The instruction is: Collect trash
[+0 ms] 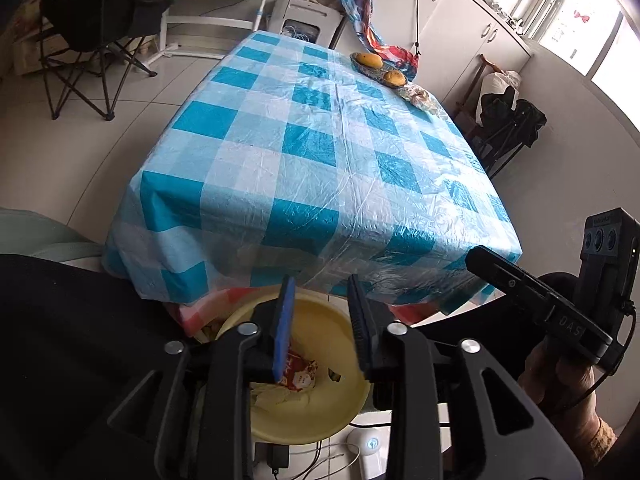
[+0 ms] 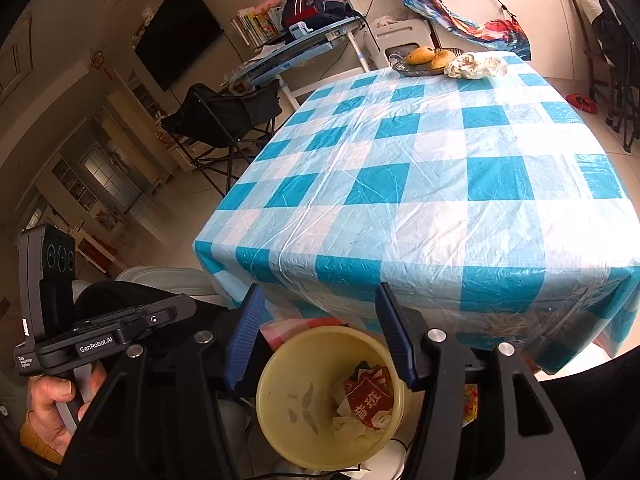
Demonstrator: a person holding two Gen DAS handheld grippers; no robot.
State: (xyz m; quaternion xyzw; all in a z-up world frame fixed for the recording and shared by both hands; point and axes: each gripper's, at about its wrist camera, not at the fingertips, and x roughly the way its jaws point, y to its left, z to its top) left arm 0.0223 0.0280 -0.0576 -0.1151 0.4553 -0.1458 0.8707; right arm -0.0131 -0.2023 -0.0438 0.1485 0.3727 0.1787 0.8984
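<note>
Left wrist: left gripper (image 1: 320,320) open, empty, above yellow bin (image 1: 344,408) by the table (image 1: 312,152); red wrapper (image 1: 298,374) inside. Right wrist: right gripper (image 2: 320,336) open, empty, over the bin (wrapper, tissue (image 2: 350,426) inside).

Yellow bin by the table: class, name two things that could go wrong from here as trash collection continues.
1. The crumpled wrapper touches the fruit dish; grabbing it might nudge the dish.
2. The yellow bin sits low, partly under the tablecloth overhang, so dropped trash could miss its rim.
</note>
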